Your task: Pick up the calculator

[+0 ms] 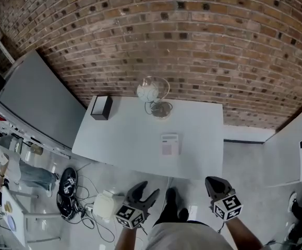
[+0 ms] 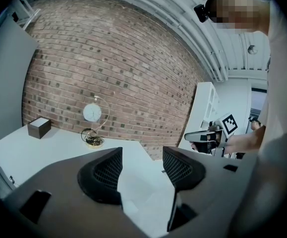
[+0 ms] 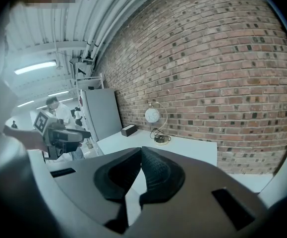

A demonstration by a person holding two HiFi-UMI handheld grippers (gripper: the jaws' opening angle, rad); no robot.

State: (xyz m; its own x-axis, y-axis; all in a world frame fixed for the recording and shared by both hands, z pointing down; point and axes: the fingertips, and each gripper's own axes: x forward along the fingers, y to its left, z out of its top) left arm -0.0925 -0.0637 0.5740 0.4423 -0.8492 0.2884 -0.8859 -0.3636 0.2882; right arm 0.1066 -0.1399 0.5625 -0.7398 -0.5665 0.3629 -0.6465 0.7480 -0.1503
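Observation:
A small white calculator (image 1: 170, 144) lies flat on the white table (image 1: 119, 139), toward its near right side. Both grippers hover below the table's near edge, apart from the calculator. My left gripper (image 1: 146, 190) is open with nothing between its fingers; in the left gripper view its jaws (image 2: 142, 165) stand apart over bare table. My right gripper (image 1: 216, 184) is shut and holds nothing; in the right gripper view its pads (image 3: 153, 170) meet at the tips. I cannot make out the calculator in either gripper view.
A white globe ornament on a wire stand (image 1: 153, 91) and a black box (image 1: 101, 107) stand at the table's far edge, against a brick wall (image 1: 192, 35). A grey cabinet (image 1: 36, 98) is to the left. Cables and a bag (image 1: 70, 191) lie on the floor.

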